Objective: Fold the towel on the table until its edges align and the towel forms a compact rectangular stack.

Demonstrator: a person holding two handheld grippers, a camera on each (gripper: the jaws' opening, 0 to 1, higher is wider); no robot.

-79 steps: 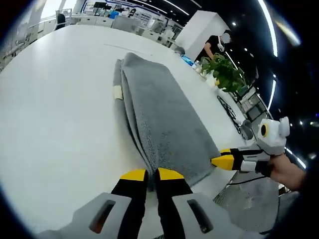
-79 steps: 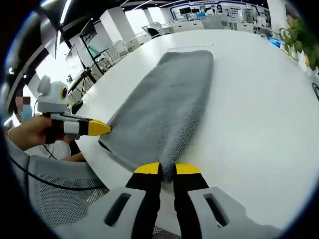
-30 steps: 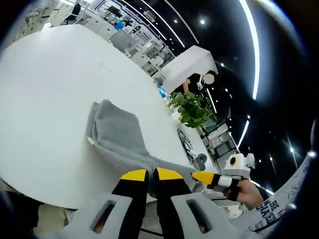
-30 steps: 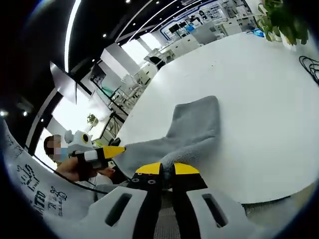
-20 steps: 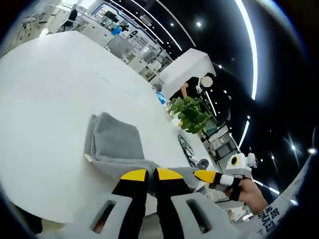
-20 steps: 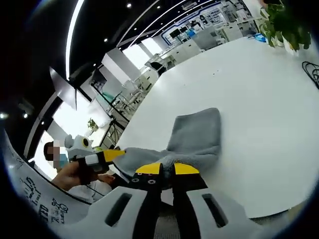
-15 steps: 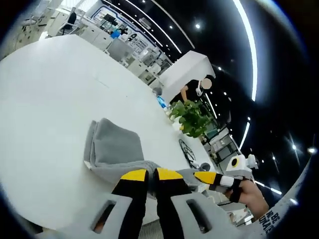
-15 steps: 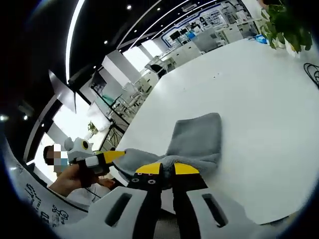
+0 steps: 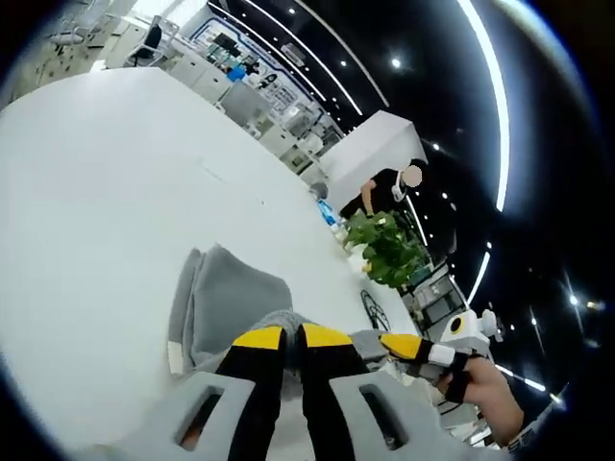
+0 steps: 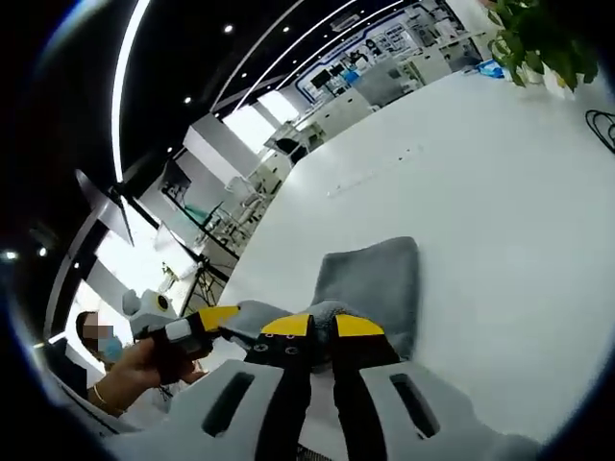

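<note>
In the left gripper view, the near end of the grey towel [image 9: 231, 303] runs down behind the yellow tips of the left gripper [image 9: 292, 338], so the held edge and how its layers lie there cannot be made out; the right gripper [image 9: 413, 350] comes in from the right with its jaw tips buried in the cloth. In the right gripper view, the right gripper [image 10: 322, 327] likewise covers the towel's near edge, and the worktop [image 10: 500, 202] is cut off by the round frame on the right. The desks and screens [image 10: 384, 48] at the far end are too small and blurred to tell apart.
</note>
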